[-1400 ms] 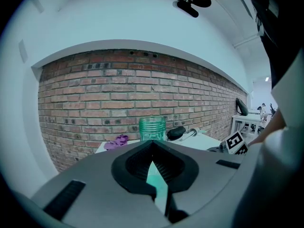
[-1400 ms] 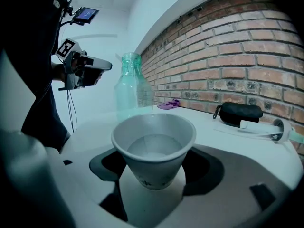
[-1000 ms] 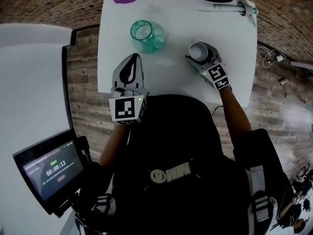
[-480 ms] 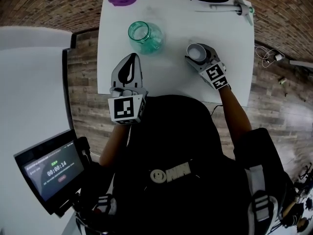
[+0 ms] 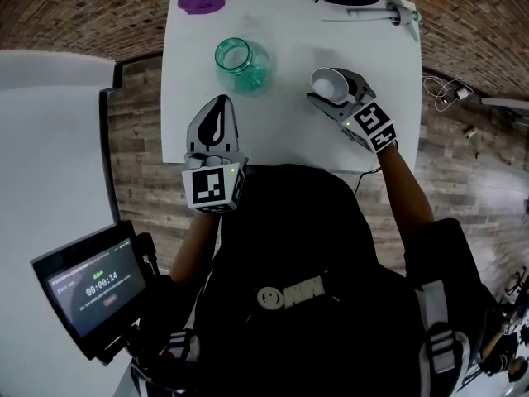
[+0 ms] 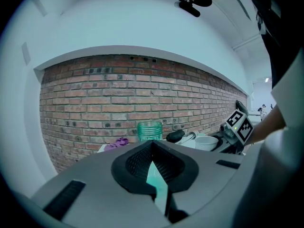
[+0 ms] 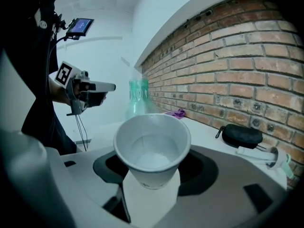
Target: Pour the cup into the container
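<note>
- Right gripper view, centre: right gripper (image 5: 331, 86) fingers (image 7: 108, 167), just closing, pinch the upright cup (image 7: 152, 148).
- Left gripper (image 5: 220, 106) fingers (image 6: 135, 167) pressed together, empty.
- Grasp made; next carry it over the container (image 5: 240, 59), then tilt.

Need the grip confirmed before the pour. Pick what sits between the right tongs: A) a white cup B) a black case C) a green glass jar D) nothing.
A: the right gripper view shows the white cup gripped between the right tongs, which have just been closing on it; the green jar stands apart from them.
</note>
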